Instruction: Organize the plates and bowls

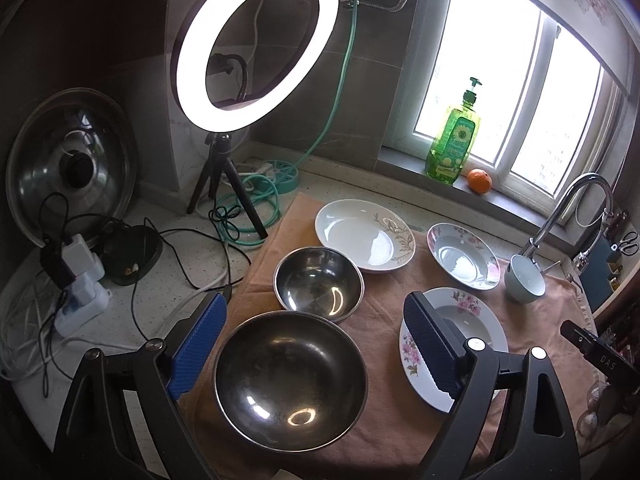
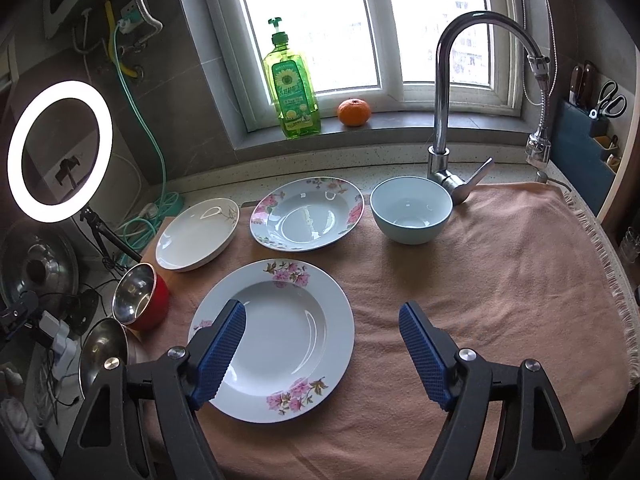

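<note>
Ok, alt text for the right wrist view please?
Open tongs hover over a flowered plate on a peach towel. Behind it sit another flowered plate, a white plate and a pale blue bowl, near a faucet.

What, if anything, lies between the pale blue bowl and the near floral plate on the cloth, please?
Nothing: in the right wrist view, only bare peach cloth lies between the pale blue bowl and the near floral plate.

The letters "DAS" stand in pale print on the dark gripper body (image 1: pixel 600 350) at the right edge of the left wrist view. The green soap bottle (image 2: pixel 291 92) bears a label (sunflower picture, lettering too small to read).
</note>
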